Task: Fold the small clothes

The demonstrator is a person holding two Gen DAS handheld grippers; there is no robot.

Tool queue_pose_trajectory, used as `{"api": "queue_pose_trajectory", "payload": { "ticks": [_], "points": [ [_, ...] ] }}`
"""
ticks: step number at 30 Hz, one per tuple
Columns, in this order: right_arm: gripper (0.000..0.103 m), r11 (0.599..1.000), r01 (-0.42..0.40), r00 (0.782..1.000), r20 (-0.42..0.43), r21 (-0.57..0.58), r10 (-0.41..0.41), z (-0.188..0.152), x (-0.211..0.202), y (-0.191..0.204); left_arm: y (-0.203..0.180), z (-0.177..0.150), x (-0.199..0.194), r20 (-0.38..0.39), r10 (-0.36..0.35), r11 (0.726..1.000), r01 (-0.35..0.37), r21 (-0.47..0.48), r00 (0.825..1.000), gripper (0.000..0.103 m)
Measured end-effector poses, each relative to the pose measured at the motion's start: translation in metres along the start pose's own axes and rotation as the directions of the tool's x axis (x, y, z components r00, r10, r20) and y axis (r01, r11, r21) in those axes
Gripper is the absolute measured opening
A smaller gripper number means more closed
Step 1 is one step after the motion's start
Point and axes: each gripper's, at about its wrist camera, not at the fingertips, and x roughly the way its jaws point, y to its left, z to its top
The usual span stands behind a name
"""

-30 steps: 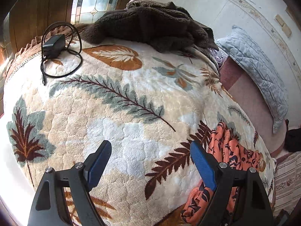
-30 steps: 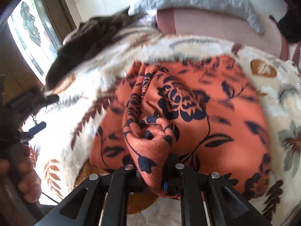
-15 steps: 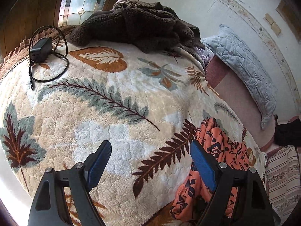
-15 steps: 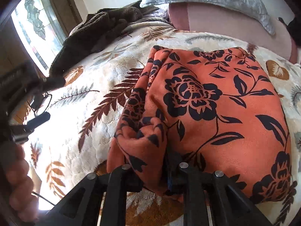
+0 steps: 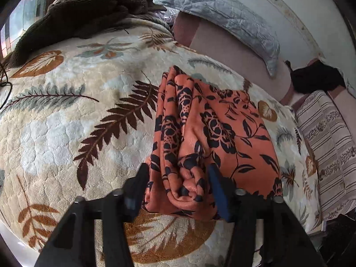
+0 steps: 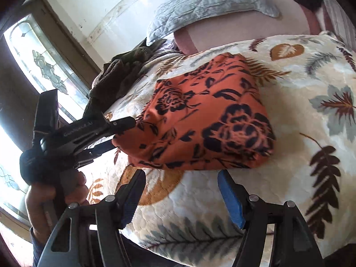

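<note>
An orange garment with black flowers (image 5: 224,131) lies folded on the leaf-patterned blanket (image 5: 66,133). My left gripper (image 5: 178,173) is at its near left corner, jaws closing, with the bunched fold filling the gap and touching both pads. From the right wrist view the left gripper (image 6: 120,131) pinches that corner of the garment (image 6: 207,120). My right gripper (image 6: 181,174) hovers just short of the garment's near edge. Its jaws are opening, and only blanket (image 6: 200,200) shows between them.
A dark brown fleece heap (image 5: 89,11) lies at the far side. A grey quilted pillow (image 5: 222,15) rests on a pink sheet (image 5: 233,55). To the right are a black item (image 5: 316,77) and a striped cloth (image 5: 329,151). A hand (image 6: 55,195) holds the left gripper by the window (image 6: 44,66).
My left gripper moved over to the garment and narrowed its jaws onto the folded corner. My right gripper let go of the garment, pulled back and opened.
</note>
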Motion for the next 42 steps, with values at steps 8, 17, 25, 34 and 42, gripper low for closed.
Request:
{"api": "queue_pose_trajectory", "payload": {
  "ticks": [8, 17, 25, 34, 42],
  "points": [
    [0.071, 0.991, -0.052, 0.998, 0.046, 0.12, 0.047, 0.009, -0.026, -0.046, 0.015, 0.003, -0.005, 0.046, 0.132, 0.991, -0.131, -0.024, 0.99, 0.009],
    [0.086, 0.949, -0.212, 0.974, 0.125, 0.233, 0.187, 0.05, -0.035, -0.069, 0.027, 0.006, -0.031, 0.116, 0.18, 0.982, -0.172, -0.077, 0.977, 0.047],
    [0.089, 0.83, -0.276, 0.946, -0.016, 0.485, 0.323, 0.077, 0.036, -0.139, -0.058, 0.02, 0.006, 0.146, 0.114, 0.97, -0.142, 0.198, 0.983, 0.06],
    [0.035, 0.959, -0.097, 0.974, -0.171, 0.268, 0.146, 0.092, 0.065, -0.083, -0.032, 0.012, 0.043, 0.1, 0.233, 0.955, -0.247, 0.164, 0.967, 0.059],
    [0.073, 0.893, -0.171, 0.97, -0.088, 0.416, 0.227, 0.086, 0.069, -0.121, -0.02, 0.02, 0.051, 0.058, 0.181, 0.977, -0.186, 0.102, 0.982, 0.061]
  ]
}}
